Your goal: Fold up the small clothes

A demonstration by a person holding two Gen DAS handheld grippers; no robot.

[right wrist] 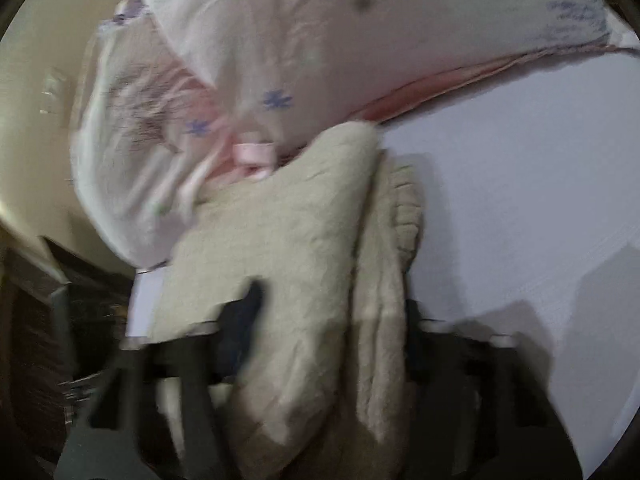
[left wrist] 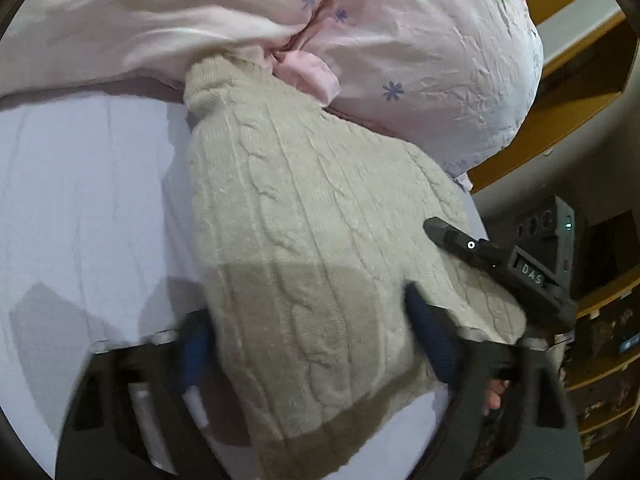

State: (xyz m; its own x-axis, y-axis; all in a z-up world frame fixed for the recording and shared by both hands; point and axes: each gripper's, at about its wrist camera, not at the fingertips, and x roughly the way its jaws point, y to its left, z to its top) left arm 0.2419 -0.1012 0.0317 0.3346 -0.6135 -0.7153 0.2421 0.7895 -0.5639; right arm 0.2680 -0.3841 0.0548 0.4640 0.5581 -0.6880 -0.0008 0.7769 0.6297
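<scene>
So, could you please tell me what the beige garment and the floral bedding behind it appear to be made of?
The beige garment looks like a thick cable-knit, wool or acrylic: raised twisted ribs run along it and the surface is matte and fuzzy. The floral bedding looks like thin woven cotton or a blend: smooth, finely creased, with printed flowers and a slight sheen. The exact fibres cannot be told.

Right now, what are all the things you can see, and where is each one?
sweater: one, beige cable-knit, lying on the bed sheet, collar toward the pillows
bed sheet: one, pale lilac, under the sweater
pillows: two, pink with purple flowers, past the sweater's collar
wooden furniture: brown, beside the bed
left hand-held gripper: one, dark with blue pads, fingers wide apart either side of the sweater
right hand-held gripper: one, dark, blurred, fingers apart with sweater folds between; also visible in the left view
</scene>
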